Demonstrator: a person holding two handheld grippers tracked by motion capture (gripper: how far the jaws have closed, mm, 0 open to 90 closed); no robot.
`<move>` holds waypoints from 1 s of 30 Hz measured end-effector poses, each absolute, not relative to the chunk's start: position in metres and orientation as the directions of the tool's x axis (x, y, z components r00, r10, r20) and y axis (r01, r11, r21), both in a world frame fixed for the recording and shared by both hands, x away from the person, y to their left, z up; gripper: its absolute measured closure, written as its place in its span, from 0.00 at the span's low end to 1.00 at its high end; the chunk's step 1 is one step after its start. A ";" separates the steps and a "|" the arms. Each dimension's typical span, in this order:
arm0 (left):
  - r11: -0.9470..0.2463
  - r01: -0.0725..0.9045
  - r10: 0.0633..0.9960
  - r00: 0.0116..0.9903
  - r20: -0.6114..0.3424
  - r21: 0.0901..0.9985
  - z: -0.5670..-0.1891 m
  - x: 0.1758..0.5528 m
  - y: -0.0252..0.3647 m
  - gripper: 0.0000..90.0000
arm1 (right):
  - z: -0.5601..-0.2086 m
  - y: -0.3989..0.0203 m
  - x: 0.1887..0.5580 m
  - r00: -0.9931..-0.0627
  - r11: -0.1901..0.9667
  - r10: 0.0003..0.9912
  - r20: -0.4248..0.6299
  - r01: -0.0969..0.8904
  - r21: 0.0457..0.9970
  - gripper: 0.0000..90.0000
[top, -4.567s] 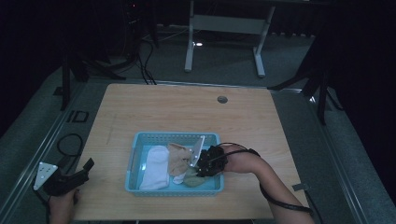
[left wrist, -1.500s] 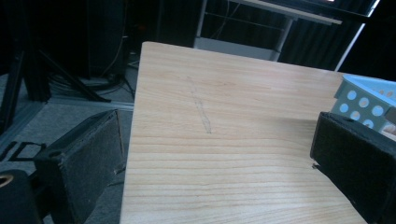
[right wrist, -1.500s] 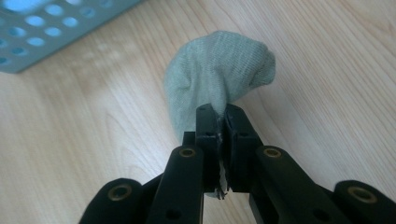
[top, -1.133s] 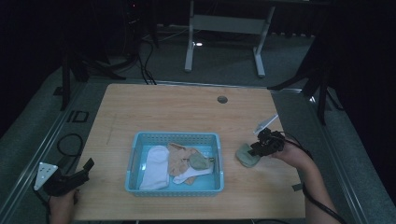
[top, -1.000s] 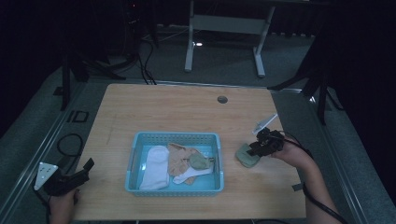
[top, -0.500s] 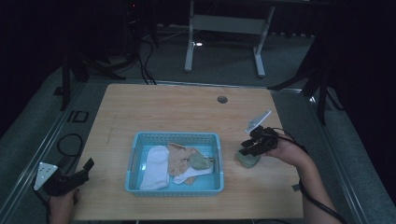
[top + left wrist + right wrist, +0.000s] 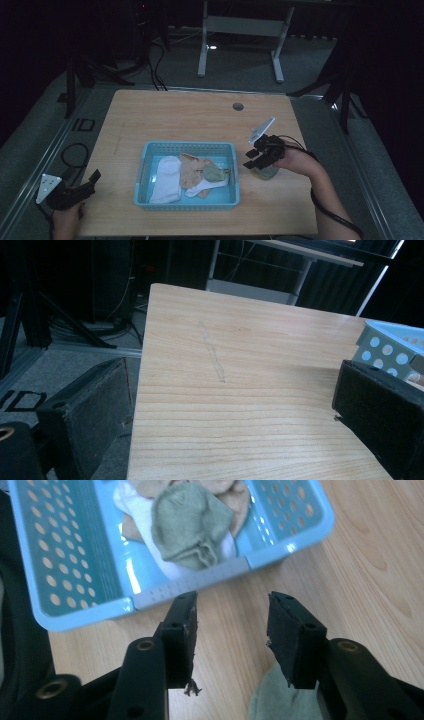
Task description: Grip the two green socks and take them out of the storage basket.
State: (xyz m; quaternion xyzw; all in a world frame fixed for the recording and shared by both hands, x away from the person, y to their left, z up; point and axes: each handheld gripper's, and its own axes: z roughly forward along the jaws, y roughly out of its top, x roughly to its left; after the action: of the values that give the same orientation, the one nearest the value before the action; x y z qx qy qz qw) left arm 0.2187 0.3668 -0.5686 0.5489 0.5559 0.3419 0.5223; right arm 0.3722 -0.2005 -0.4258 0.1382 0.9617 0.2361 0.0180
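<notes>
The right gripper (image 7: 255,161), at the right of the high view, has just been opening with nothing between its jaws, probably because the green sock (image 7: 265,171) now lies released on the table (image 7: 190,120) beside the blue basket (image 7: 186,147). It points toward the basket, where another green sock (image 7: 192,525) waits on the pile. The left gripper (image 7: 87,182) rests open at the lower left, apparently idle.

Wood table (image 7: 190,120): blue basket (image 7: 186,204) approx centre, toward 6 o'clock; green sock (image 7: 265,172) on tabletop just beside it at 3 o'clock.
</notes>
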 end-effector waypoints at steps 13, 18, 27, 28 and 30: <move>0.164 0.253 0.967 0.152 -0.206 0.953 -0.569 0.219 0.367 0.03 | -0.421 -0.163 0.372 -0.978 0.864 0.207 0.026 0.195 0.464 0.60; 0.164 0.251 0.966 0.154 -0.207 0.954 -0.569 0.219 0.368 0.03 | -0.423 -0.150 0.372 -0.983 0.869 0.183 0.027 0.175 0.463 0.60; 0.164 0.251 0.966 0.155 -0.207 0.954 -0.569 0.218 0.368 0.03 | -0.437 -0.128 0.369 -0.989 0.883 0.138 0.046 0.144 0.447 0.60; 0.165 0.251 0.966 0.155 -0.208 0.954 -0.569 0.218 0.368 0.03 | -0.439 -0.125 0.369 -0.991 0.885 0.128 0.047 0.136 0.445 0.60; 0.165 0.251 0.966 0.155 -0.208 0.954 -0.569 0.219 0.368 0.03 | -0.445 -0.120 0.367 -0.991 0.893 0.119 0.052 0.130 0.432 0.59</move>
State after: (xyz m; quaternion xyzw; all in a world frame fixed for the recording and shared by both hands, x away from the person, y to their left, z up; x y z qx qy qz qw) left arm 0.2186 0.3677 -0.5688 0.5493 0.5538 0.3401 0.5254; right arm 0.3674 -0.1202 -0.4445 0.0641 0.9727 0.2226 -0.0121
